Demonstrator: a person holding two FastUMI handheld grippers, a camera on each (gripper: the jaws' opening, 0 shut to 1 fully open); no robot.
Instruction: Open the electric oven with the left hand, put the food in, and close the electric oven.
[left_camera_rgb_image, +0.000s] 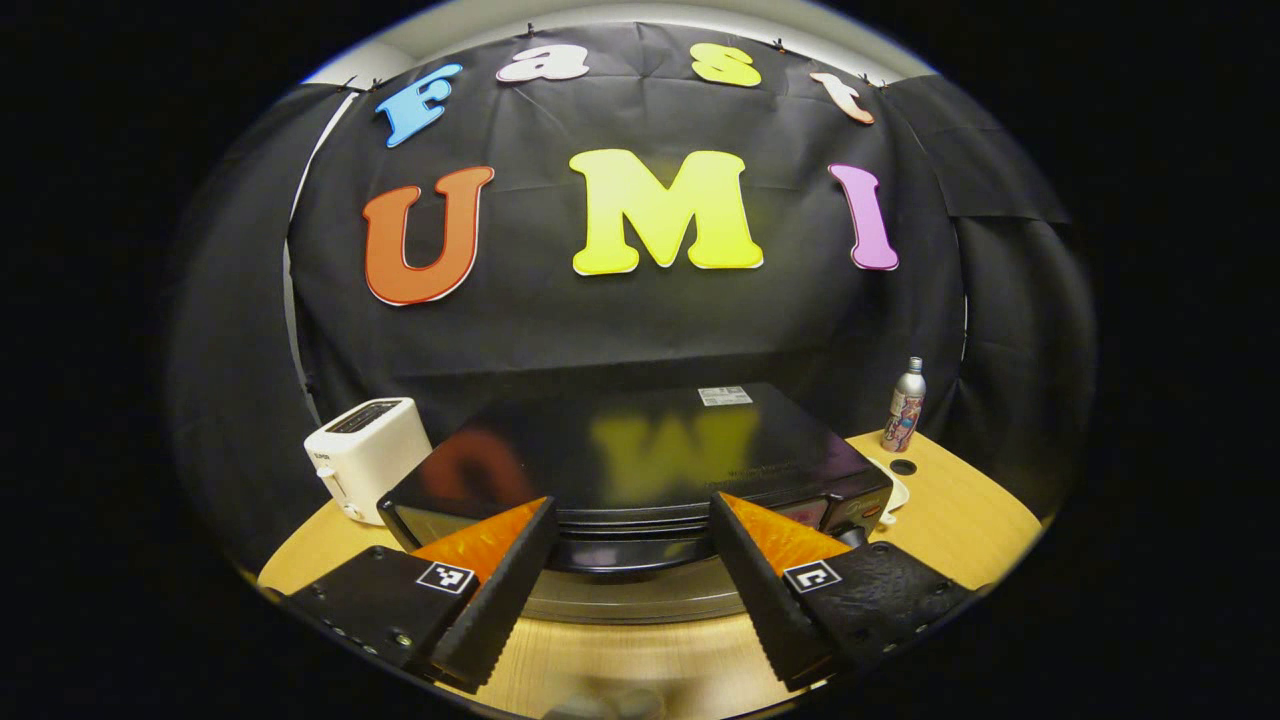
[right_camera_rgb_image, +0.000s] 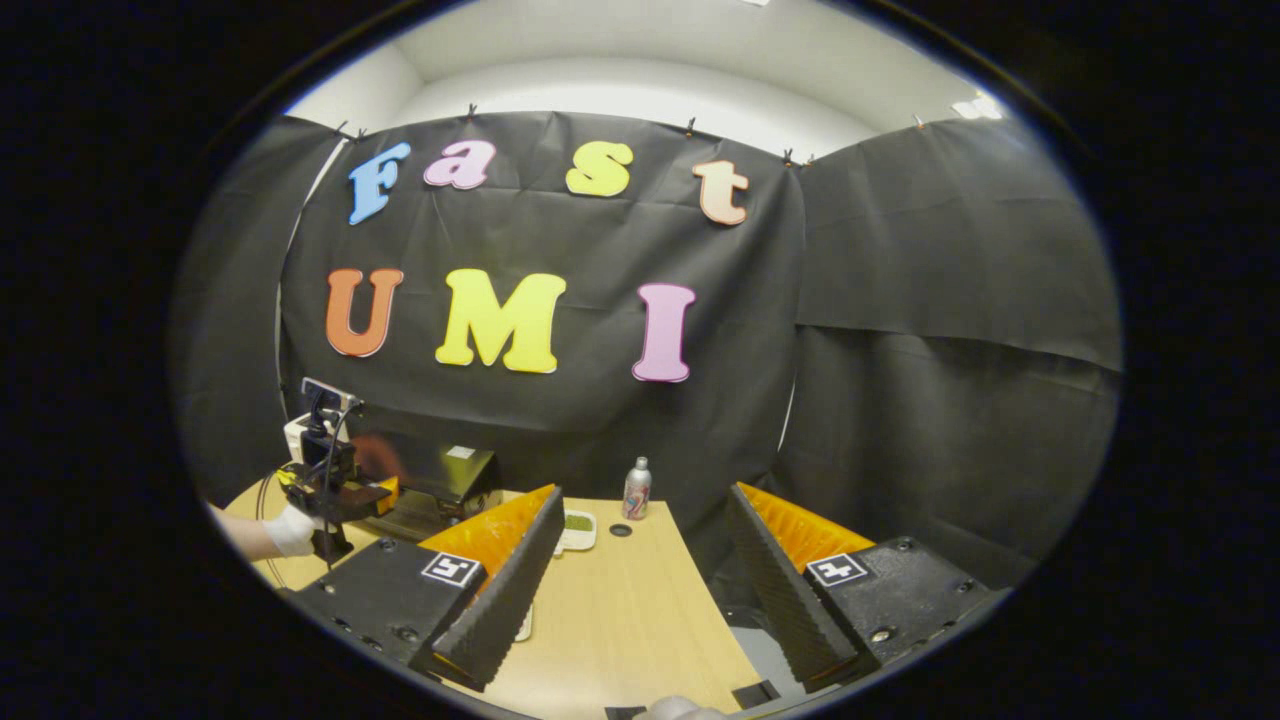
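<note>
The black electric oven (left_camera_rgb_image: 630, 450) with a glossy top sits straight ahead in the left gripper view. My left gripper (left_camera_rgb_image: 632, 505) is open, its fingers reaching to either side of the oven's upper front edge, where a dark handle bar (left_camera_rgb_image: 625, 550) shows between them. I cannot tell whether the door is ajar. The right gripper view has that gripper (right_camera_rgb_image: 330, 495) in a white-gloved hand (right_camera_rgb_image: 290, 530) at the oven (right_camera_rgb_image: 445, 480). A white dish of green food (right_camera_rgb_image: 578, 528) lies on the table to the oven's right. My right gripper (right_camera_rgb_image: 645, 500) hangs open over the table, holding nothing.
A white toaster (left_camera_rgb_image: 365, 455) stands left of the oven. A silver bottle (left_camera_rgb_image: 905, 405) stands at the back right, with a small hole in the wooden table (left_camera_rgb_image: 960, 520) in front of it. The table's right edge (right_camera_rgb_image: 715, 620) runs below my right gripper.
</note>
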